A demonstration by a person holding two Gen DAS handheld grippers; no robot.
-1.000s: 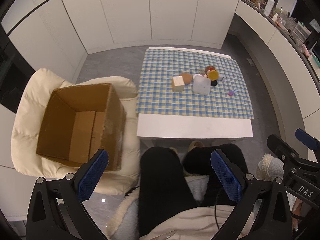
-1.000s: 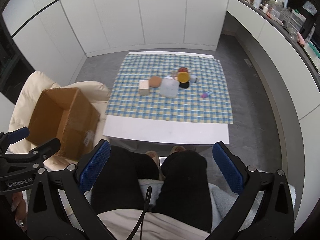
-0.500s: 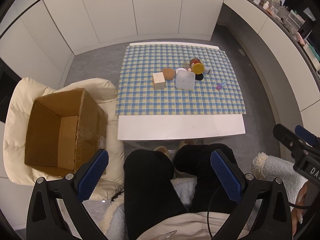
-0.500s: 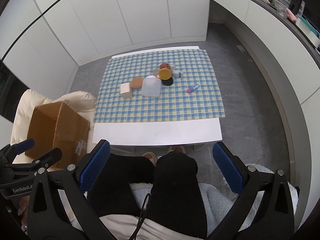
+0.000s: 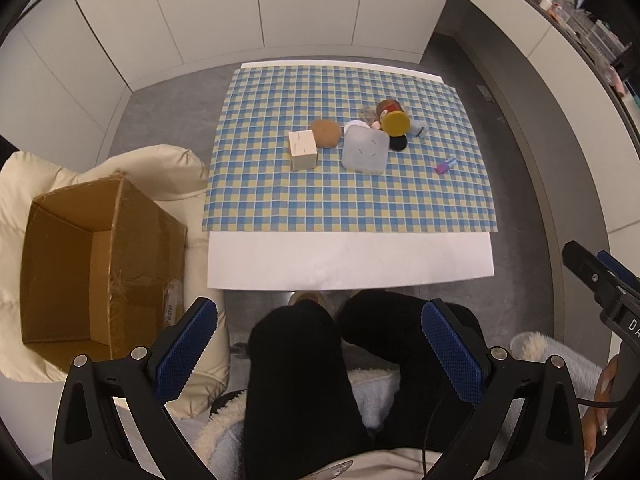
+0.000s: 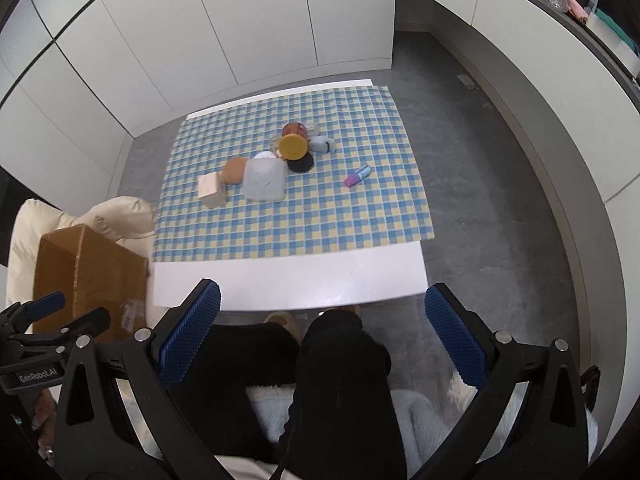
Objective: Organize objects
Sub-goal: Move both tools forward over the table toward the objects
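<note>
Only the left wrist view looks into the cardboard box [image 5: 80,264]; both grippers' jaws stand wide apart, holding nothing.

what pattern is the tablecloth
Blue, yellow and white checks on the tablecloth; clearest in the left wrist view.

the left gripper [image 5: 318,344] is held wide apart above a person's black-clad knees [image 5: 296,344]. beyond them a white table [image 5: 348,256] is covered by a checked cloth [image 5: 348,200], on which a small box [image 5: 303,155], a brown ball [image 5: 326,132], a clear tub [image 5: 365,154] and a yellow-lidded jar [image 5: 395,120] are clustered. an open cardboard box [image 5: 96,264] is set on a cream cushion [image 5: 160,172].
</note>
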